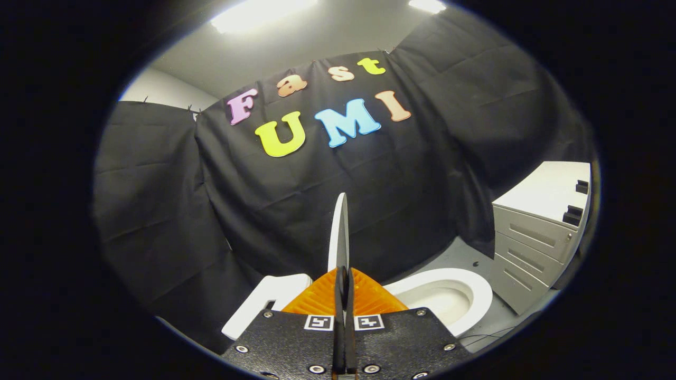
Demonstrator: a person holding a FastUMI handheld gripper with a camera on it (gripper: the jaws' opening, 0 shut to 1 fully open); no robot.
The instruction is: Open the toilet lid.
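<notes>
One toilet lid (342,232) stands on edge between the fingers of the gripper (343,279), which are closed nearly together and pinch its thin rim from both sides; gripped this way, the lid can be swung about its hinge. It looks raised to about upright. Beyond the fingers lies the bare toilet seat (475,287), with a drawer cabinet (533,243) farther off beside it.

— Where's the lid (341,232)?
— I see it white, thin, raised edge-on, pinched between my claw's (343,287) fingers.
— And the bowl (449,301)?
— White, uncovered, just right of the lid.
</notes>
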